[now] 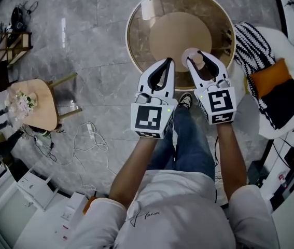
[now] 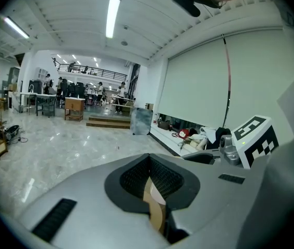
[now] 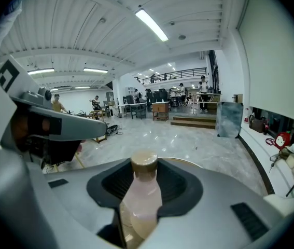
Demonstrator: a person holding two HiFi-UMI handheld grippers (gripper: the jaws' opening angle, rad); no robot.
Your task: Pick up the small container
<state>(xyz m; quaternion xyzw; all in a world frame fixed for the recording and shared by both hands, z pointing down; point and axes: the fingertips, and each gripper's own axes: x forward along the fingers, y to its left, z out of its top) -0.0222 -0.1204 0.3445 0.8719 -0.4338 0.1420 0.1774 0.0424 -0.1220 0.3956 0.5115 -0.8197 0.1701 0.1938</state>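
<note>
The small container (image 1: pixel 191 54) is a pale pink bottle with a tan cap (image 3: pixel 144 161). It stands upright between the pads of my right gripper (image 1: pixel 194 56), which is shut on it at the near edge of the round glass-topped table (image 1: pixel 136 14). In the right gripper view the bottle (image 3: pixel 140 193) fills the gap between the jaws of the right gripper (image 3: pixel 145 166). My left gripper (image 1: pixel 168 61) is just left of it over the table's rim. Its jaws meet at the tips with nothing held. In the left gripper view the left gripper (image 2: pixel 148 160) shows only the table's tan top through its gap.
A seat with a striped blanket and an orange cushion (image 1: pixel 271 82) stands right of the table. A small wooden side table with flowers (image 1: pixel 32 105) is on the left, with loose cables (image 1: pixel 84 144) on the marble floor. White boxes (image 1: pixel 38 191) lie at the lower left.
</note>
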